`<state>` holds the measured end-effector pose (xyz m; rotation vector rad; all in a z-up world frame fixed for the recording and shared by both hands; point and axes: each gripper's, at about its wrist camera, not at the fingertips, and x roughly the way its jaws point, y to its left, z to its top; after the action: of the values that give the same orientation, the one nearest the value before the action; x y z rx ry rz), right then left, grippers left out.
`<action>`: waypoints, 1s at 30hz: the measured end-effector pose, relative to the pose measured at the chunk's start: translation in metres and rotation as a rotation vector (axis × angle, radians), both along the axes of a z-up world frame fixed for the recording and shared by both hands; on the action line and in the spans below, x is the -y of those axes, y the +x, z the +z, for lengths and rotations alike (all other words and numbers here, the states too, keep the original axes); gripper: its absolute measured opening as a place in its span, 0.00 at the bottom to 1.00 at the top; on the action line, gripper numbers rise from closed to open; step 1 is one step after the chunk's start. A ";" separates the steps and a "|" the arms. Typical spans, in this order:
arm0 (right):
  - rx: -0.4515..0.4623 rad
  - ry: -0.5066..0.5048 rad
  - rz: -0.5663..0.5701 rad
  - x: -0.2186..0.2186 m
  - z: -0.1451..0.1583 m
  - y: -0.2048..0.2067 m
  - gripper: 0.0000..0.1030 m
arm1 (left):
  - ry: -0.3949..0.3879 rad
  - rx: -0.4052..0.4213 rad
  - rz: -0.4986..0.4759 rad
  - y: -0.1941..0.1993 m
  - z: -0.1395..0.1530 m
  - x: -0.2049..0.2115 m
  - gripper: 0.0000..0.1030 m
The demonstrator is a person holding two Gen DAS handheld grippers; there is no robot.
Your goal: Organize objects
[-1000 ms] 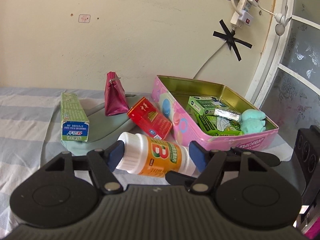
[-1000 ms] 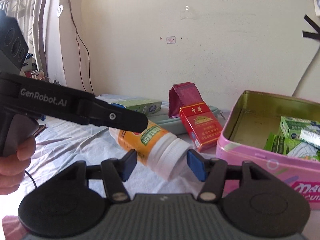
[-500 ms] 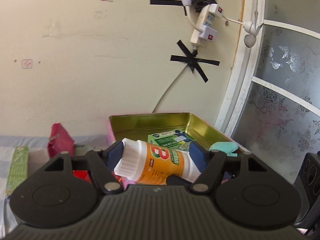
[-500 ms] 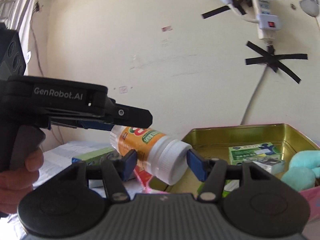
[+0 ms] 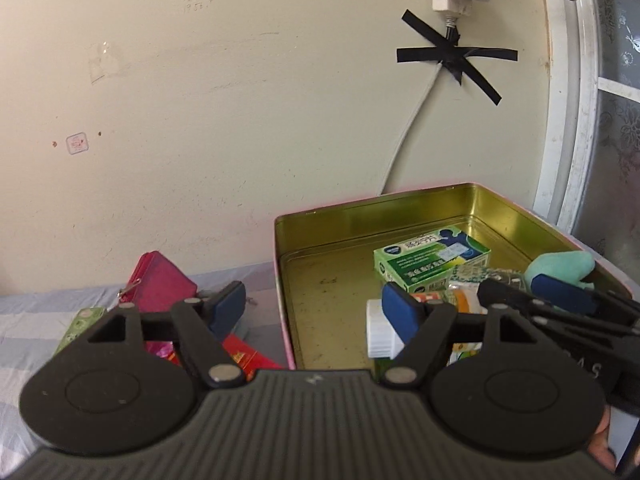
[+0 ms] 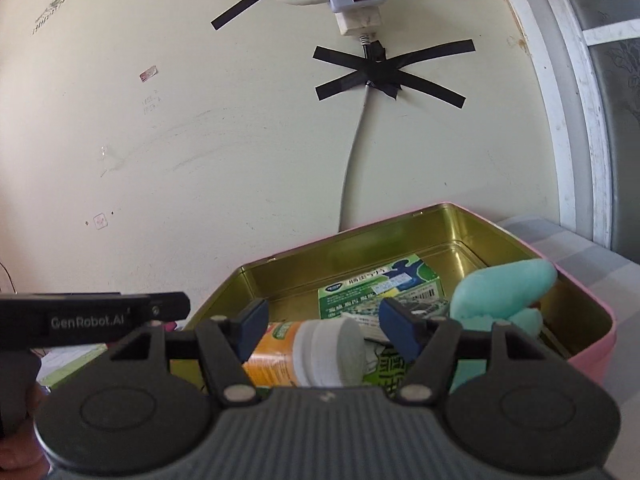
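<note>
Gold-lined inside and pink outside, the rectangular metal tin [image 5: 400, 216] sits against the cream wall with the orange-labelled white-capped plastic bottle [image 6: 304, 350] lying on its side within it, near the front wall. The bottle rests beside a green-and-white cardboard box [image 5: 432, 258] and a mint-green plush toy [image 6: 504, 290], with flat green packets [image 6: 384, 364] under its cap end.

The left gripper [image 5: 316, 310] is spread wide with nothing between its blue pads; its right pad stands in front of the bottle's ribbed white cap, while its left pad hangs outside the tin above a magenta zip pouch [image 5: 160, 284] and a red cardboard pack [image 5: 244, 354]. A pale green carton [image 5: 76, 326] lies further left on the striped cloth.

The right gripper [image 6: 324, 326] is likewise parted, its pads flanking the bottle's cap without touching it as far as the wrist view shows.

On the wall above, a white power strip [image 6: 356, 0] hangs, its grey cable [image 6: 352, 160] fixed by crossed strips of black tape [image 6: 388, 74].
</note>
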<state>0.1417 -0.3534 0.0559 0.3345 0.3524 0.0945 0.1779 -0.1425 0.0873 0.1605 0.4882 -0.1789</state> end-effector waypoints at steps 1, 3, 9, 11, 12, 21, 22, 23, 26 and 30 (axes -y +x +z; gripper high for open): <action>0.006 -0.008 -0.001 -0.001 0.000 -0.001 0.62 | -0.002 -0.009 0.009 -0.003 -0.001 -0.004 0.75; 0.016 -0.026 -0.005 -0.004 0.000 -0.003 0.62 | 0.000 -0.018 0.022 -0.008 -0.002 -0.012 0.75; 0.018 -0.035 -0.016 -0.004 0.000 -0.002 0.62 | 0.016 -0.013 0.057 -0.022 -0.004 -0.024 0.79; 0.022 -0.029 -0.021 -0.003 0.000 -0.003 0.62 | 0.024 -0.010 0.064 -0.023 -0.003 -0.026 0.79; 0.023 -0.025 -0.022 -0.002 0.000 -0.003 0.62 | 0.029 -0.008 0.070 -0.024 -0.003 -0.027 0.79; 0.017 -0.071 -0.069 -0.006 -0.006 0.000 0.63 | 0.039 -0.015 0.162 -0.035 -0.011 -0.069 0.80; 0.020 -0.077 -0.079 -0.006 -0.007 0.000 0.63 | 0.036 -0.015 0.168 -0.038 -0.013 -0.076 0.80; 0.024 -0.082 -0.087 -0.006 -0.008 -0.001 0.63 | 0.029 -0.018 0.174 -0.041 -0.016 -0.084 0.80; 0.036 -0.091 -0.098 -0.007 -0.009 -0.002 0.63 | -0.002 -0.045 0.207 -0.052 -0.030 -0.117 0.80; 0.071 -0.111 -0.098 -0.014 -0.009 -0.007 0.63 | 0.000 -0.080 0.299 -0.065 -0.053 -0.167 0.80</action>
<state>0.1344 -0.3397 0.0470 0.2376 0.2688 -0.0092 0.1124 0.0241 0.0340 0.0795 0.5854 0.1075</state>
